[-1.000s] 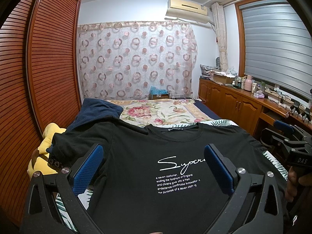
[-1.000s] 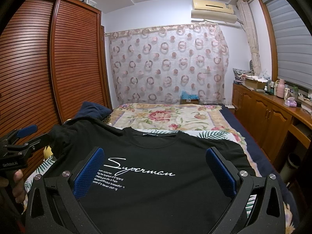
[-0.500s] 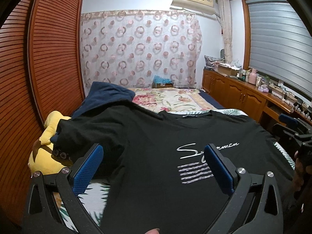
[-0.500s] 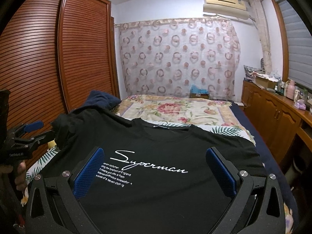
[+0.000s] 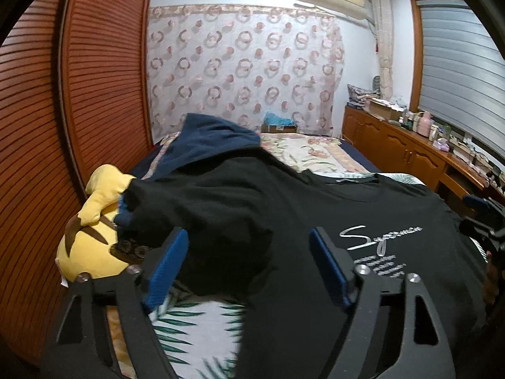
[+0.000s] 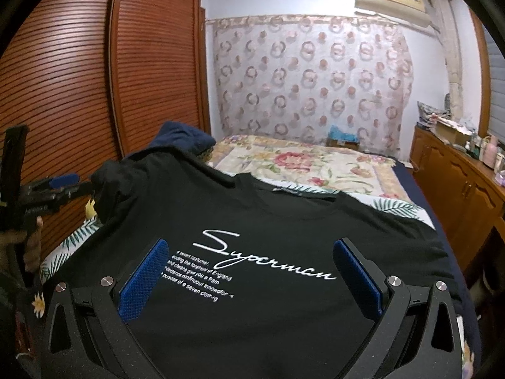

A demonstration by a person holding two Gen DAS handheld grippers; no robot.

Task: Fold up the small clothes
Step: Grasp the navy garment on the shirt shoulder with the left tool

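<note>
Right wrist view gives us the clearest read of the black T-shirt (image 6: 252, 221): white script across the chest spells "Superman", and under it run small lines of which we make out "e seven costumer", "the forefront of England", "give you a fram" and "purpose of e seven cloth"; the rest is too small for us to trust. A label sits inside the neckline, unreadable. The shirt lies face up on the bed (image 6: 315, 170), collar toward the far curtain (image 6: 309, 82), hem toward us, its long axis running near to far and the sleeves spread left and right.

Our right gripper (image 6: 252, 281) hovers over the chest print with its blue pads spread wide and nothing between them; the fabric lies flat below.

From the left wrist view, our left gripper (image 5: 249, 265) frames the shirt's left sleeve (image 5: 202, 214), which bunches up between the blue pads. The jaws have just been closing and stand part-way in; the left pad seems to brush the cloth, though blur keeps us from calling it a grip. Just left of the sleeve lies a yellow plush toy (image 5: 91, 240), and a navy garment (image 5: 211, 139) sits behind it. The script reads only "Superm..." here, smeared.
</note>
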